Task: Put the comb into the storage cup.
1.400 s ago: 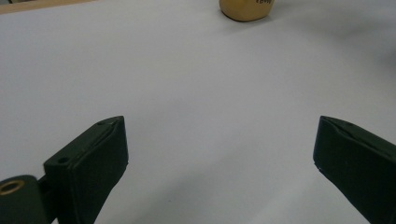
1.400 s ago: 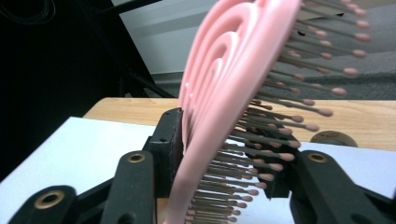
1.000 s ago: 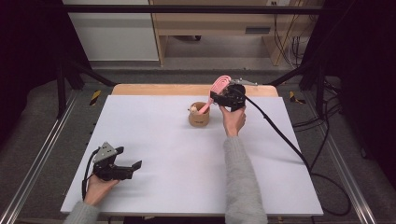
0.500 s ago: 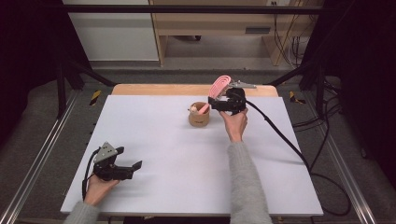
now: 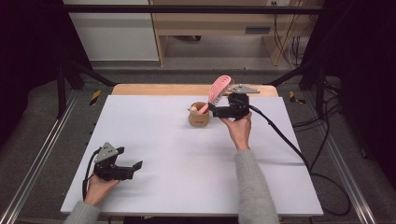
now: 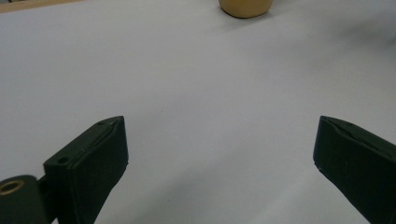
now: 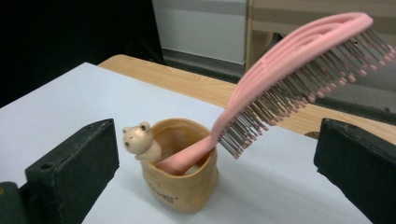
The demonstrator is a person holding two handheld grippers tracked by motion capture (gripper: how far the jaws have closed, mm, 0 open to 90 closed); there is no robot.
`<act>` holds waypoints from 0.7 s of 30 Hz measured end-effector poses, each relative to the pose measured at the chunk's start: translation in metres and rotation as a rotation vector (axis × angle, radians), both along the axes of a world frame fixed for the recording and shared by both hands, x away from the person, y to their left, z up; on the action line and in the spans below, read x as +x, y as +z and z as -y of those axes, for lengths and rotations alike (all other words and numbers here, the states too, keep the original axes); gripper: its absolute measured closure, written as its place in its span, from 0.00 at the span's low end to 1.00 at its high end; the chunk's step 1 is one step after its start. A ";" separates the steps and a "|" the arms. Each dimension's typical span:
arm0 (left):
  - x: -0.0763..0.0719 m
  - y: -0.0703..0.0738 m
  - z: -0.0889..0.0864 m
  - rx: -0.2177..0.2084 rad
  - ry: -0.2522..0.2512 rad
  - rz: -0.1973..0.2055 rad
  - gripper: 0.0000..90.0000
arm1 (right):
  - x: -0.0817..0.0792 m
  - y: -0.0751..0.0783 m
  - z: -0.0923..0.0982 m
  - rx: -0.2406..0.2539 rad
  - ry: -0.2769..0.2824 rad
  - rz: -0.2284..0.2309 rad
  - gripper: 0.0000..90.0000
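A tan cup with a small bear on its rim (image 5: 199,116) (image 7: 180,168) stands at the back middle of the white table. A pink hairbrush (image 5: 218,88) (image 7: 299,60) rests handle-down in it, its head leaning up and to the right. My right gripper (image 5: 214,110) (image 7: 215,140) is just right of the cup, pointing at it. Its jaws have just been opening and now stand wide, with cup and brush ahead in the gap and untouched. My left gripper (image 5: 134,169) (image 6: 222,126) lies open at the near left, nothing between its jaws. The cup's base (image 6: 246,7) is far ahead of it.
The white table sheet (image 5: 177,163) ends at a wooden strip (image 5: 154,89) along the back. A black cable (image 5: 285,140) trails from the right gripper across the right side and off the table. Metal rails (image 5: 42,154) flank both sides.
The right gripper's jaws opened and let go of the pink brush, then drew back a little from the cup. The brush now leans free in the cup. The left hand stayed put.
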State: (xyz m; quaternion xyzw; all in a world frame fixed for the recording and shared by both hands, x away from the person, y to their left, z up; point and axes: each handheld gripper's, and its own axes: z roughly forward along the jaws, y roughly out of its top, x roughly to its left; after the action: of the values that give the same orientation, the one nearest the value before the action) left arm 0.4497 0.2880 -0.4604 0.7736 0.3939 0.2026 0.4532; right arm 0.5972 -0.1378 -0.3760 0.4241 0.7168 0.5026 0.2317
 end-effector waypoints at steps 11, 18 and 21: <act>0.000 0.000 0.000 -0.004 -0.003 -0.001 0.03 | -0.029 -0.005 0.024 0.097 0.104 0.028 0.00; 0.000 -0.001 0.002 0.000 -0.006 -0.002 0.03 | -0.050 -0.008 0.042 0.119 0.169 0.027 0.00; 0.000 -0.001 0.002 -0.001 -0.006 0.000 0.03 | -0.058 -0.010 0.046 0.107 0.194 0.029 0.00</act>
State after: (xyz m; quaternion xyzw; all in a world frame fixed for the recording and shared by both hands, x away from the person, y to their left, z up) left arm 0.4499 0.2857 -0.4612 0.7745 0.3917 0.2007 0.4543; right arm 0.5387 -0.1838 -0.3859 0.3573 0.7231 0.5664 0.1693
